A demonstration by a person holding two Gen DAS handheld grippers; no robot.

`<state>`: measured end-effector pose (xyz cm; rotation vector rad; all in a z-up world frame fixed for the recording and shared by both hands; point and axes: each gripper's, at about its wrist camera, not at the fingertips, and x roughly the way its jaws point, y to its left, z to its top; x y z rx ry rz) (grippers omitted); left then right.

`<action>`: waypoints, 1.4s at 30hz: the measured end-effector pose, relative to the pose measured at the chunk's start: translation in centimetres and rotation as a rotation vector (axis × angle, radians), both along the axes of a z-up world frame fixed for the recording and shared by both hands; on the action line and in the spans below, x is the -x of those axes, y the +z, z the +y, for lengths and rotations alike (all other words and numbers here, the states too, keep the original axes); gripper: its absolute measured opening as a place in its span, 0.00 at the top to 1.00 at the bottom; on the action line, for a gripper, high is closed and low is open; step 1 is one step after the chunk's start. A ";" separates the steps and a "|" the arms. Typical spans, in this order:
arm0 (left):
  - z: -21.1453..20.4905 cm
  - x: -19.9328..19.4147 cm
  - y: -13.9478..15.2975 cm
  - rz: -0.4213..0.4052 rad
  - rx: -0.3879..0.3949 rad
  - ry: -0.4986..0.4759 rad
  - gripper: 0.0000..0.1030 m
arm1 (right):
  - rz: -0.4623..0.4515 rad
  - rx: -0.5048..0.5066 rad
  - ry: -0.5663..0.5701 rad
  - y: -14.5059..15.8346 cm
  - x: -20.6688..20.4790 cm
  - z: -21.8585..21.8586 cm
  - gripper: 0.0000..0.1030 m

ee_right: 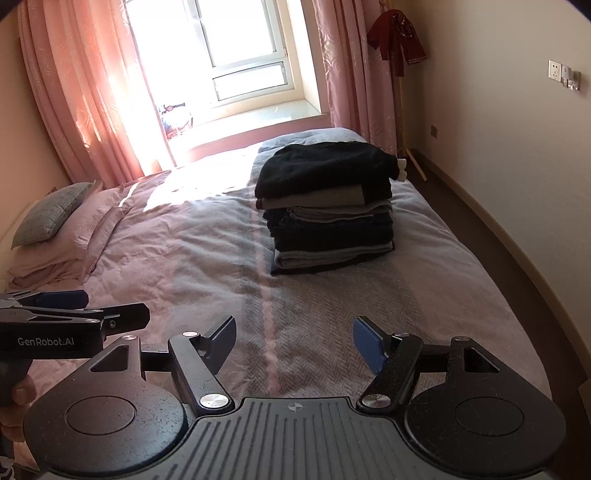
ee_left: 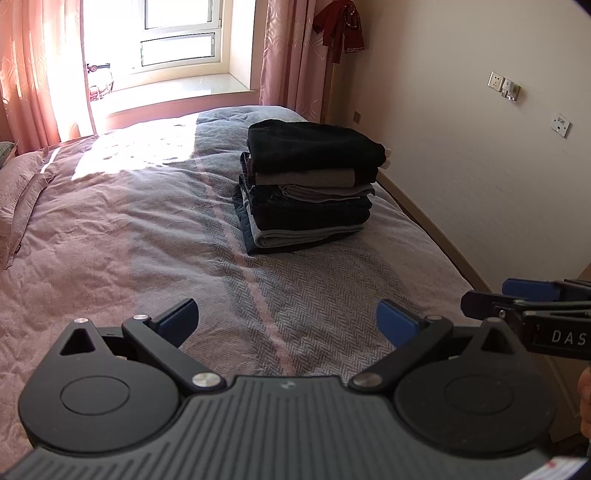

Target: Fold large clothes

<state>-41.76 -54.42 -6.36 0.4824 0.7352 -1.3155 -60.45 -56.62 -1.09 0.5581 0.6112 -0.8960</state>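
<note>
Held the left gripper (ee_left: 286,325) above the near edge of the bed (ee_left: 147,229), blue-padded fingers (ee_left: 397,326) spread wide with nothing between them. Held the right gripper (ee_right: 293,343) likewise, jaws wide and empty, over the same near part of the bedspread beside the left one. Left the stack of folded clothes (ee_left: 310,192) on the grey striped half of the bed, toward its right edge and far end, well apart from both grippers. Topped that stack with a black garment (ee_right: 325,168), over grey and dark layers, lowest piece flat on the cover. Kept pillows (ee_right: 55,225) at the bed's left edge. Backed the far end with a sunlit window (ee_right: 236,55) and pink curtains (ee_right: 74,92); hung a red cloth (ee_right: 397,35) by the right wall.
</note>
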 end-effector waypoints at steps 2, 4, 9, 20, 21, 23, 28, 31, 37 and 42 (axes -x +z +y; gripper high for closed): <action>-0.1 0.0 0.0 -0.002 0.001 -0.006 0.02 | 0.002 0.000 -0.002 0.0 0.0 -0.1 0.35; -0.3 0.0 -0.1 -0.001 0.003 -0.012 0.02 | 0.003 0.000 -0.003 0.0 0.0 -0.2 0.35; -0.6 0.0 -0.3 0.002 0.000 -0.025 0.02 | 0.008 -0.004 -0.004 -0.1 -0.1 -0.7 0.35; -1.8 0.1 -0.6 0.007 -0.011 -0.032 0.02 | 0.015 -0.014 0.000 -0.4 -0.3 -1.8 0.35; -2.0 0.0 -0.7 0.009 -0.012 -0.033 0.02 | 0.016 -0.013 0.000 -0.4 -0.3 -1.9 0.35; -2.3 0.2 -0.7 0.008 -0.014 -0.033 0.02 | 0.017 -0.015 0.001 -0.4 -0.2 -2.1 0.35; -3.1 0.3 -0.9 0.008 -0.021 -0.032 0.02 | 0.019 -0.020 0.006 -0.6 0.0 -2.9 0.35; -3.5 0.5 -1.0 0.008 -0.025 -0.030 0.02 | 0.021 -0.024 0.007 -0.6 0.2 -3.3 0.35; -4.4 0.9 -1.2 0.013 -0.035 -0.029 0.02 | 0.024 -0.031 0.011 -0.7 0.5 -4.3 0.35; -5.3 1.5 -1.5 0.012 -0.040 -0.036 0.02 | 0.026 -0.037 0.014 -0.9 0.7 -5.2 0.35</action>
